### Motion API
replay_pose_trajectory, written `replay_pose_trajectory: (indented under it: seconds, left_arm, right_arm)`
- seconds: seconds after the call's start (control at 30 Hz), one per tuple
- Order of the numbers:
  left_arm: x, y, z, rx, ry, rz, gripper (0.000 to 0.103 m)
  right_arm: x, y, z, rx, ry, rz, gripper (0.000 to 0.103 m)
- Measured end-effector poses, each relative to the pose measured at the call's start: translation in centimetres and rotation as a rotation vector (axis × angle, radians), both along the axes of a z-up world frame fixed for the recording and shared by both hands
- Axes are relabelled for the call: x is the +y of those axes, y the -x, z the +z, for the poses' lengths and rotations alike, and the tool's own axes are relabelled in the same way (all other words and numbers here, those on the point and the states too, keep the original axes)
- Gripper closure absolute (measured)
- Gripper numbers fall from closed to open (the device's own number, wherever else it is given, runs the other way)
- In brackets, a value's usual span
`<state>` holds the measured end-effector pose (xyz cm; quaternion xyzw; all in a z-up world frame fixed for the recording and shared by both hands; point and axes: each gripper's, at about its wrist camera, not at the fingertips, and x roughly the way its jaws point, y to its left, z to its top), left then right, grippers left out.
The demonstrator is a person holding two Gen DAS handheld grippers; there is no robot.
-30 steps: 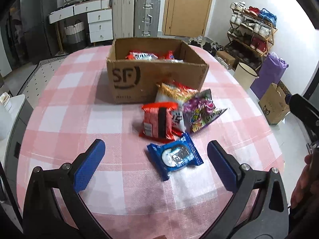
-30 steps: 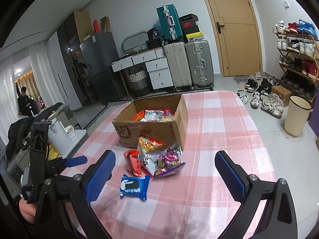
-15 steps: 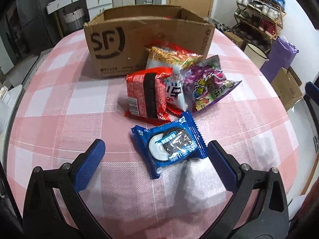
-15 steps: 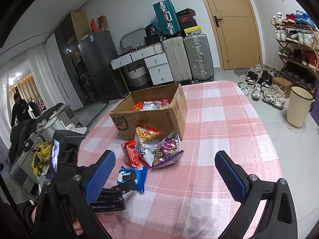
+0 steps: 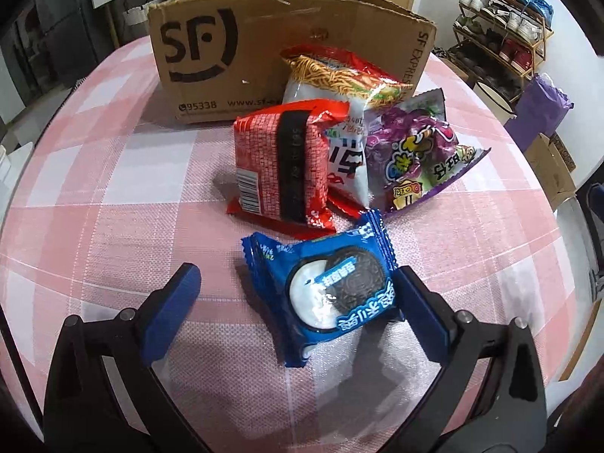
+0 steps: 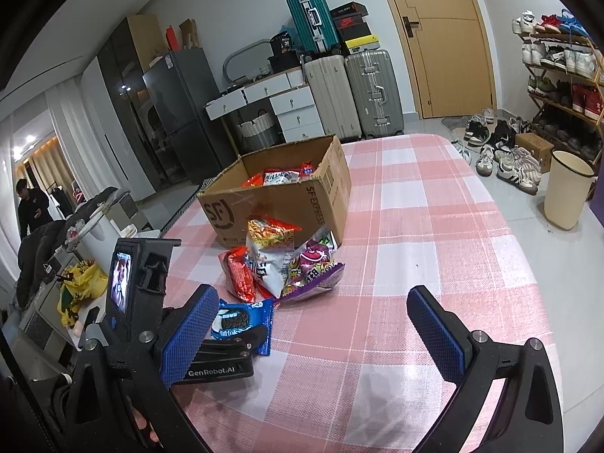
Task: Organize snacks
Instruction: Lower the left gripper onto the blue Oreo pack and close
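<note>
A blue Oreo packet (image 5: 332,290) lies on the pink checked tablecloth (image 5: 113,234), between the open fingers of my left gripper (image 5: 298,287). Its right finger (image 5: 422,305) touches the packet's edge; the left finger (image 5: 173,302) stands apart. Behind it is a pile: a red packet (image 5: 283,166), a noodle-print bag (image 5: 339,75) and a purple candy bag (image 5: 419,151), in front of the brown SF cardboard box (image 5: 264,56). In the right wrist view my right gripper (image 6: 313,324) is open and empty above the table, with the Oreo packet (image 6: 241,321) and left gripper body (image 6: 211,355) at lower left.
The box (image 6: 279,200) holds several snack packets (image 6: 279,177). Suitcases (image 6: 351,94), white drawers (image 6: 271,105) and a door stand behind the table. A shoe rack (image 6: 558,75) and a cream bin (image 6: 566,192) are to the right. A person stands far left.
My left gripper has moved forward and down, so the Oreo packet now sits between its fingers, and the fingers have narrowed a little. My right gripper has barely moved.
</note>
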<state>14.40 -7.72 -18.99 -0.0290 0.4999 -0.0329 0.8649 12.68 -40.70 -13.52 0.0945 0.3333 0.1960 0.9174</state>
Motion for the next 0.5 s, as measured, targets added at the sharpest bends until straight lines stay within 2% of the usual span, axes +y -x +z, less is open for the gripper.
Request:
replay_pose_trajectory:
  seconds: [0.1, 0.2, 0.3, 0.33, 0.37, 0.5]
  left_arm:
    - [0.5, -0.1, 0.1, -0.014, 0.018, -0.009, 0.005]
    - [1.0, -0.2, 0.2, -0.032, 0.029, -0.025, 0.015]
    - [1.1, -0.1, 0.5, -0.048, 0.029, -0.037, 0.035]
    - [1.2, -0.2, 0.6, -0.054, 0.025, -0.044, 0.049]
    - [1.3, -0.4, 0.7, -0.057, 0.017, -0.051, 0.057]
    - [1.6, -0.4, 0.8, -0.066, 0.044, -0.081, 0.065]
  right_arm:
    - [0.0, -0.3, -0.6, 0.012, -0.001, -0.001, 0.001]
    - [0.1, -0.5, -1.0, 0.021, 0.0, -0.001, 0.001]
    - [0.3, -0.8, -1.4, 0.028, 0.002, 0.002, 0.001]
    - [0.3, -0.8, -1.5, 0.03, 0.002, 0.003, 0.001]
    - [0.4, -0.9, -1.7, 0.033, 0.003, 0.004, 0.001]
    - [0.6, -1.1, -2.1, 0.042, 0.002, 0.007, 0.001]
